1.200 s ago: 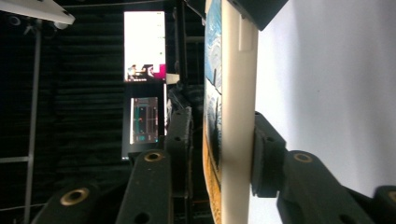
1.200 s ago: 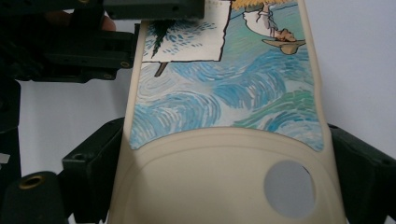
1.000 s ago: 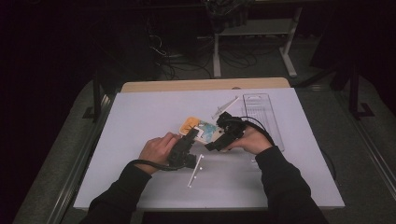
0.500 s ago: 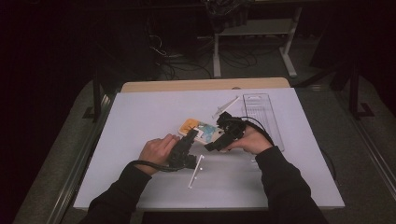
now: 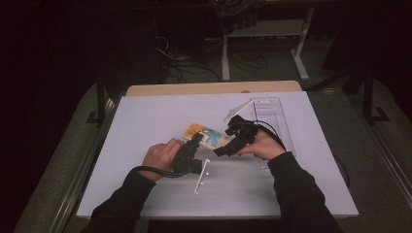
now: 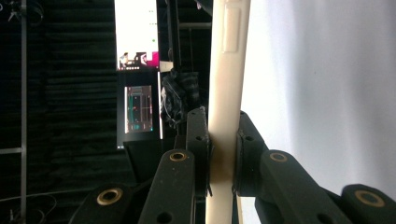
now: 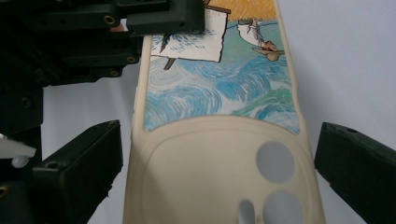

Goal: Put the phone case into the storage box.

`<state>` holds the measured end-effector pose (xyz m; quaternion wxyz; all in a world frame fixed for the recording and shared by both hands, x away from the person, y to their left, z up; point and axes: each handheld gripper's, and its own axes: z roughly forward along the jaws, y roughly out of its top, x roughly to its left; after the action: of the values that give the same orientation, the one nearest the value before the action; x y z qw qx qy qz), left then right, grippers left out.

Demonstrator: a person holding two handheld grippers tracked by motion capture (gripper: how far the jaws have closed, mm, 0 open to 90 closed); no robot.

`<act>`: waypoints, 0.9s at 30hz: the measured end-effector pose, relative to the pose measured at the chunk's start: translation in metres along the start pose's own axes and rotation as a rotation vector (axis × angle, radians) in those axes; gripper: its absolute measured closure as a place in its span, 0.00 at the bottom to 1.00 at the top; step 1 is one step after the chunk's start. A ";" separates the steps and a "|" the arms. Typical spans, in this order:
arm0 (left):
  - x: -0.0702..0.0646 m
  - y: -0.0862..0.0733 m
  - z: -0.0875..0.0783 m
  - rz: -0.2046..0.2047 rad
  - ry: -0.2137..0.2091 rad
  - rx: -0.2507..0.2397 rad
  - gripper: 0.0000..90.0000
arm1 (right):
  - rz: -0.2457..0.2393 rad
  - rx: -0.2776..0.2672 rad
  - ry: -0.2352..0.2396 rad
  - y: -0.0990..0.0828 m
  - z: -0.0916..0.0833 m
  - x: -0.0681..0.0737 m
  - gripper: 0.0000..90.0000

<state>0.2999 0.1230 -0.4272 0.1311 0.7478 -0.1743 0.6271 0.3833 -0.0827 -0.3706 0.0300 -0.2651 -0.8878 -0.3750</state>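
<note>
A cream phone case [image 5: 204,134] with a painted back is held just above the white table [image 5: 145,121], clamped edgewise by the left gripper [image 5: 194,144]. It is straddled by the right gripper [image 5: 224,148], whose jaws stand apart. Beyond, the room is dark.

The phone case [image 5: 206,134] lies near the middle of the bench [image 5: 145,121]. The left gripper [image 5: 190,151] sits at its near left side, the right gripper [image 5: 228,143] at its right. A clear box [image 5: 272,116] lies behind the right gripper.
</note>
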 end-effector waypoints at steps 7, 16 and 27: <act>0.001 -0.008 -0.001 -0.006 -0.008 0.024 0.89 | 0.001 -0.023 -0.018 -0.003 -0.010 -0.002 0.00; 0.004 -0.024 -0.005 -0.022 -0.009 0.074 0.89 | 0.002 -0.046 -0.043 -0.011 -0.022 -0.005 0.00; 0.006 -0.041 -0.008 -0.039 0.001 0.120 0.89 | 0.005 -0.031 -0.080 -0.026 -0.031 -0.009 0.00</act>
<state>0.3113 0.1632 -0.4193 0.0981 0.7573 -0.1218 0.6340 0.3736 -0.1225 -0.3673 -0.0089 -0.2824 -0.8817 -0.3777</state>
